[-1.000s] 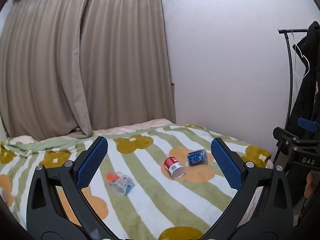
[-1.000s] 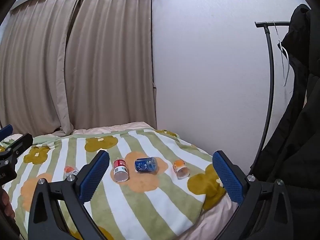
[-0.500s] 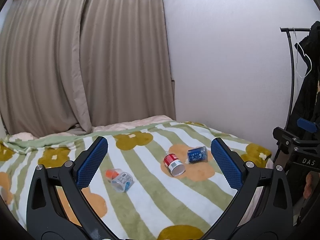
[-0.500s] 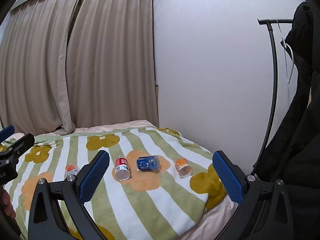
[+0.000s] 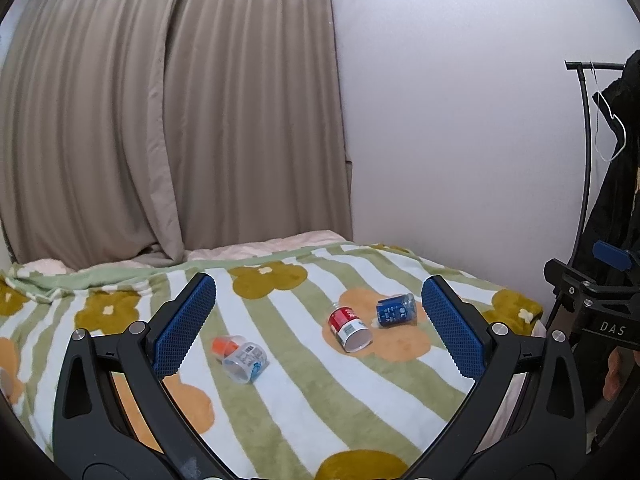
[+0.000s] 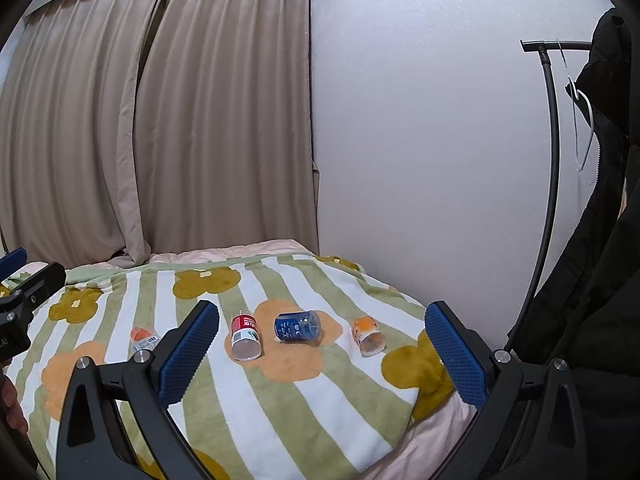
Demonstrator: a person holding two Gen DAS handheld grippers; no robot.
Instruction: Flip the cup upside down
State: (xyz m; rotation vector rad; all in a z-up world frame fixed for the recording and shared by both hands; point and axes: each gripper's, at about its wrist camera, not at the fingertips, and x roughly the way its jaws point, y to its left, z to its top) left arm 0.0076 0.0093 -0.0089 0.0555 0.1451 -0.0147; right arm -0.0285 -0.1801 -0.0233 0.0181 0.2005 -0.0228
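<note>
Left wrist view: your left gripper (image 5: 318, 324) hangs above the near edge of the green-striped flower blanket (image 5: 304, 404), fingers wide apart, holding nothing. Three cups lie on their sides ahead: a clear plastic cup with orange base (image 5: 240, 358) left of centre, a red-and-white cup (image 5: 349, 330) right of centre with its mouth toward you, and a blue cup (image 5: 395, 310) beyond it, nearer the right edge.

Right wrist view: your right gripper (image 6: 322, 346) is likewise spread and empty. The red-and-white cup (image 6: 245, 335) and blue cup (image 6: 297, 327) sit between its fingers; an orange cup (image 6: 368, 337) lies toward the blanket's right edge. The blue cup's long axis runs across the fingers. Which cup is meant I cannot tell; the right hand seems nearer the central pair.
</note>
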